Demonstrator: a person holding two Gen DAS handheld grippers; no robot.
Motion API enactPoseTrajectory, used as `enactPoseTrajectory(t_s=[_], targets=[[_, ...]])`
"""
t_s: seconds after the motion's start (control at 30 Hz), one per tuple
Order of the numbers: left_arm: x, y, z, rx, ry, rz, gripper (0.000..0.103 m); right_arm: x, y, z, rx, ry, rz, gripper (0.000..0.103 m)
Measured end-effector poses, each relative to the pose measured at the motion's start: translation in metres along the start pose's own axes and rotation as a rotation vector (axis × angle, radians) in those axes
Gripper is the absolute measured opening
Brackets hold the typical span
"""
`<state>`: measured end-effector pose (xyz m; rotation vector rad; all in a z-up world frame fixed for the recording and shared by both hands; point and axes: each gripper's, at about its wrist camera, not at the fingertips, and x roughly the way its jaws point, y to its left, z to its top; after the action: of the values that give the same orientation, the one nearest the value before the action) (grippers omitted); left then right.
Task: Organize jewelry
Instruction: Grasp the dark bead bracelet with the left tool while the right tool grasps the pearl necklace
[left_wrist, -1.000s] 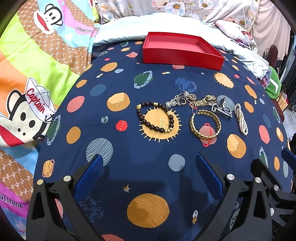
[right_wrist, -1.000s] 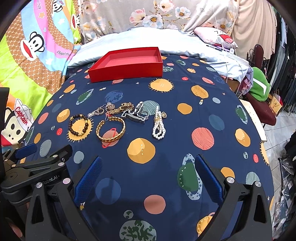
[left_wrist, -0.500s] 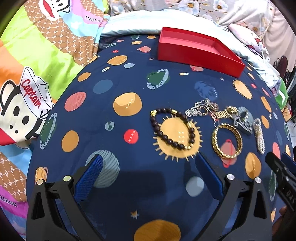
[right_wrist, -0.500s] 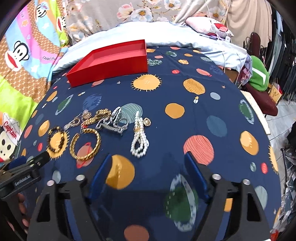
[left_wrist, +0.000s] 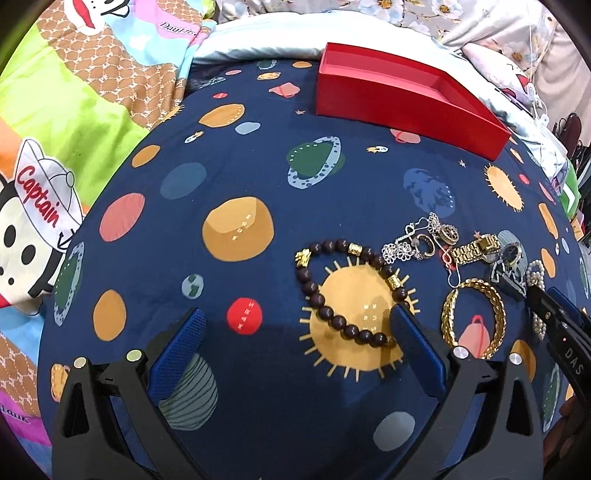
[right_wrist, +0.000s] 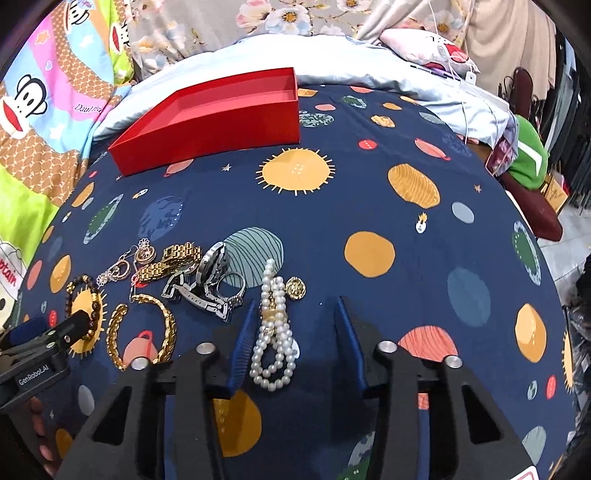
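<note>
The right tool (right_wrist: 293, 332) is spread, its blue fingers (right_wrist: 242, 347) on either side of the pearl strand (right_wrist: 273, 332) on the bed's planet-print sheet (right_wrist: 369, 206) (bare sheet lies to its right). The left tool (left_wrist: 295, 347) is spread too, one finger beside the dark bead bracelet (left_wrist: 343, 291). The gold bangle (left_wrist: 474, 317), gold watch (right_wrist: 171, 260) and silver watch (right_wrist: 214, 284) lie between. Beyond, the red box (right_wrist: 221, 118) holds nothing visible. The blanket (left_wrist: 40, 206) reads "Captain".

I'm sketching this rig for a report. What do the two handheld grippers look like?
Both are matte black plastic frames with triangular cut-outs, silver round bolts and blue textured finger pads. The left gripper carries white "GenRobot.AI" lettering; the right gripper looks identical. No cables or sleeves show.
</note>
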<state>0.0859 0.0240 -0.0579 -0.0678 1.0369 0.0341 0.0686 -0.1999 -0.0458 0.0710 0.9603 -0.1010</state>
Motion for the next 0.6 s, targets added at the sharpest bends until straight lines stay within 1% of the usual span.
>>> enactPoseTrajectory(t_s=[0.03, 0.07, 0.13, 0.27, 0.4, 0.5, 0.53, 0.6], targets=[[0.000, -0.001, 0.001, 0.002, -0.001, -0.002, 0.097, 0.000, 0.000, 0.000, -0.003, -0.002, 0.002, 0.032], [0.001, -0.002, 0.002, 0.006, -0.002, -0.005, 0.097, 0.000, 0.000, 0.000, -0.002, -0.004, 0.006, 0.023], [0.001, -0.003, 0.003, 0.010, -0.005, -0.011, 0.097, -0.002, -0.002, -0.001, 0.008, 0.000, 0.021, 0.014], [0.003, -0.005, 0.005, 0.021, -0.011, -0.014, 0.098, -0.005, -0.004, -0.003, 0.026, 0.007, 0.038, 0.014], [0.001, 0.001, 0.009, -0.010, -0.018, -0.051, 0.097, -0.008, -0.007, -0.005, 0.037, 0.011, 0.048, 0.014], [0.004, 0.001, 0.010, -0.001, -0.018, -0.039, 0.096, -0.009, -0.007, -0.006, 0.041, 0.015, 0.054, 0.014], [0.005, 0.001, 0.010, 0.003, -0.025, -0.032, 0.094, -0.009, -0.007, -0.006, 0.041, 0.017, 0.057, 0.014], [0.004, 0.001, 0.011, 0.019, -0.039, -0.021, 0.081, -0.009, -0.007, -0.007, 0.044, 0.018, 0.062, 0.014]])
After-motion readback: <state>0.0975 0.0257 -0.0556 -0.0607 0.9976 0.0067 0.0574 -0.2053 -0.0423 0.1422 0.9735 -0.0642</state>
